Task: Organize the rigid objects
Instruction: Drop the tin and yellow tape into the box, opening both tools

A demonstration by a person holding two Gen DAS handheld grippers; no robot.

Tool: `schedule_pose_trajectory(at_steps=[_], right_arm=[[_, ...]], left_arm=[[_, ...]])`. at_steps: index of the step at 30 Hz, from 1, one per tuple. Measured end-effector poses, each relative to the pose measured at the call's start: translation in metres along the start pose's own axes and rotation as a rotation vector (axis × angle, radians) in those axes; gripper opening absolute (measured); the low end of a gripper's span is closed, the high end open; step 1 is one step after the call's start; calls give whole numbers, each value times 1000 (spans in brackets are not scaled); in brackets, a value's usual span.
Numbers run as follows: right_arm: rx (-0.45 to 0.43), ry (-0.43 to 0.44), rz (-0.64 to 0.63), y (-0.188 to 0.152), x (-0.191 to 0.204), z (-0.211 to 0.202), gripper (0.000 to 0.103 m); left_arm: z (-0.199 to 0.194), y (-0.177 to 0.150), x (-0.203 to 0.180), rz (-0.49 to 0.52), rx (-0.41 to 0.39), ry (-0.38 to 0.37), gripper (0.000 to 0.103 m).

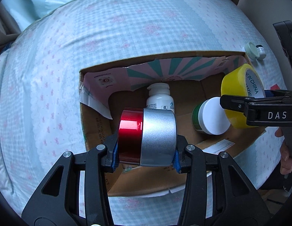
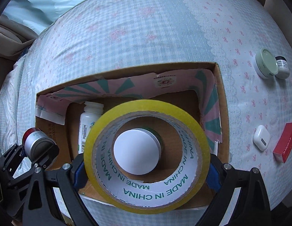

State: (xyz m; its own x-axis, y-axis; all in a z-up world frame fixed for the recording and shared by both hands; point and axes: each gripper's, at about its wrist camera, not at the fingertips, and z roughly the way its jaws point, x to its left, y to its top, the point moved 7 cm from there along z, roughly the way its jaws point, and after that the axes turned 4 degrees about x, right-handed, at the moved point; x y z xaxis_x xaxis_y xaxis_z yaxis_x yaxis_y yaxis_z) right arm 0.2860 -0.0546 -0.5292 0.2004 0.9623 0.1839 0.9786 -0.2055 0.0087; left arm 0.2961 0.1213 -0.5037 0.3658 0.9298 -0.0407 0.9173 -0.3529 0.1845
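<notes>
My left gripper (image 1: pixel 146 154) is shut on a red and silver jar (image 1: pixel 147 137), held over the open cardboard box (image 1: pixel 93 131) on the bed. My right gripper (image 2: pixel 146 162) is shut on a yellow tape roll (image 2: pixel 146 154), also above the box; the roll shows again in the left wrist view as the yellow tape roll (image 1: pixel 240 94). Inside the box lie a white bottle (image 1: pixel 159 98) and a green jar with a white lid (image 1: pixel 212 114). Through the roll's hole I see that white lid (image 2: pixel 136 150). The left gripper with its jar (image 2: pixel 36 145) appears at the lower left.
On the patterned bedspread (image 2: pixel 146 28) right of the box lie a pale green round tin (image 2: pixel 264 62), a small dark-capped jar (image 2: pixel 281 66), a white earbud case (image 2: pixel 261 137) and a red box (image 2: pixel 285 143). A hand (image 1: pixel 285 150) shows at the right edge.
</notes>
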Motion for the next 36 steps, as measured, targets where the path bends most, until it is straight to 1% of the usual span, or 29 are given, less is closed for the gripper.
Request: schedule_pose_trajectory(at_steps=[2,4,7,8,9,10,11,12,15,16,20,24,36], right_arm=[[13,-16,-12,2,-1,5,96],[21,-13,-17,4,-1,8,96],[33,-3,-38,8,4,10,96],[23,-8,-45,11,6,10,96],[18,-14,-50,11,8,9,96],[24,-23,-53,12,9,10,97],[35,-27,-53,12,10,11,98],[30,-17,-51,11,10,11,103],[19,21,-35,8,11,9,103],[19,18,-22,6,8,8,103],[21,52,22,2,7,1,103],[8,35,4,2,11,-7,103],[19,12,-25,-7,15,-17,103]], left_arm=[[5,0,1,5,10,12,39],[7,1,1,10,17,21,39],[11,2,-2,22,41,2,40],[12,2,-4,30,54,-3,42],[11,2,-5,36,50,-1,50],[8,2,-6,44,41,2,89],[4,3,-7,51,23,8,102],[0,4,-8,55,8,10,103],[-5,5,-10,70,-2,16,103],[-5,5,-10,73,-3,17,103],[-8,3,-4,46,-1,5,103],[-13,-1,3,16,-2,-9,103],[-24,-10,14,-31,-2,13,103]])
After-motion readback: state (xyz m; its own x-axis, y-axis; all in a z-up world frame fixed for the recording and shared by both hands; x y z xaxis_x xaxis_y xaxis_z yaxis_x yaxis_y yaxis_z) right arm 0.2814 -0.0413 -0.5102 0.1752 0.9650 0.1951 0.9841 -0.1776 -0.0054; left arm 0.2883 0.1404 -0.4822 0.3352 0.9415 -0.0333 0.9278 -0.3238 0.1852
